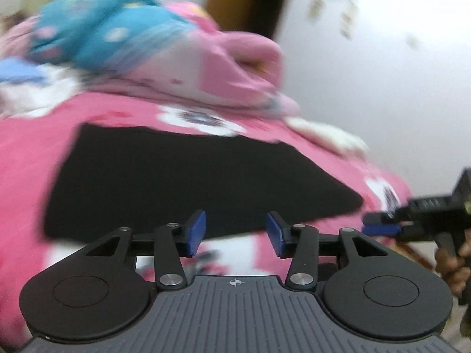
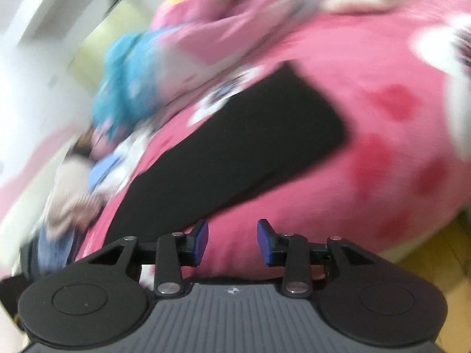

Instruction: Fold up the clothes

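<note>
My left claw (image 1: 235, 234) and right claw (image 2: 233, 242) gape wide, empty, above a flat black folded garment (image 1: 188, 176) on the fuzzy pink bedspread (image 1: 26, 158).

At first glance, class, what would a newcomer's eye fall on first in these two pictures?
First the flat black garment, lying as a dark slab in the middle of the bright pink flowered bedspread. Then the heap of blue and pink clothes piled behind it. In front, the left gripper and right gripper both hang open and empty above the near edge.
</note>
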The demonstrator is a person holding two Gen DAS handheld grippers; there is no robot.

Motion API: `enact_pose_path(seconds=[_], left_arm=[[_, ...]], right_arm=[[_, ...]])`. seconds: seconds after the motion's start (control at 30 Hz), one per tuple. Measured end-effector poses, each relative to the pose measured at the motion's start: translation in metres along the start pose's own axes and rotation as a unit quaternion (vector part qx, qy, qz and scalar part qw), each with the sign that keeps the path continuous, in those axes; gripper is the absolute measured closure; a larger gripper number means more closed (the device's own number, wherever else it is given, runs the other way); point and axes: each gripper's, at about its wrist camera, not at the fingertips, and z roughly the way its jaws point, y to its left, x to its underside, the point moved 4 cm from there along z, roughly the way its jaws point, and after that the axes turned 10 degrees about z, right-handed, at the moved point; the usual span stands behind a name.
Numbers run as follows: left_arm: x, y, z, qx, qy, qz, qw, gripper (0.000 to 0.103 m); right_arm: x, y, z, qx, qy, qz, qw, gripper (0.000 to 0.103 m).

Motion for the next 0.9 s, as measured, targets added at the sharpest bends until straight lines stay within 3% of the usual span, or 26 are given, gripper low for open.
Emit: enact_pose_path(seconds=[0.2,0.4,0.73,0.9], left_arm=[[-0.017,-0.046,0.063,0.047,0.039,0.09,0.9941,0.058],[-0.018,-0.088,0.1,0.074,0.068,0.189,0.9769,0.059],[-0.024,-0.127,0.119,0.093,0.074,0.258,0.9589,0.068],[-0.028,-0.13,0.127,0.093,0.076,0.246,0.9617,0.069]], right_arm=[[-0.021,-0.05,-0.009,0.01,-0.054,0.059,0.997,0.065],[-0.032,-0.068,-0.006,-0.01,-0.08,0.07,0.994,0.07],[-0.044,-0.083,-0.002,-0.055,-0.098,0.086,0.99,0.078],[-0.049,-0.083,-0.002,-0.072,-0.107,0.095,0.987,0.079]])
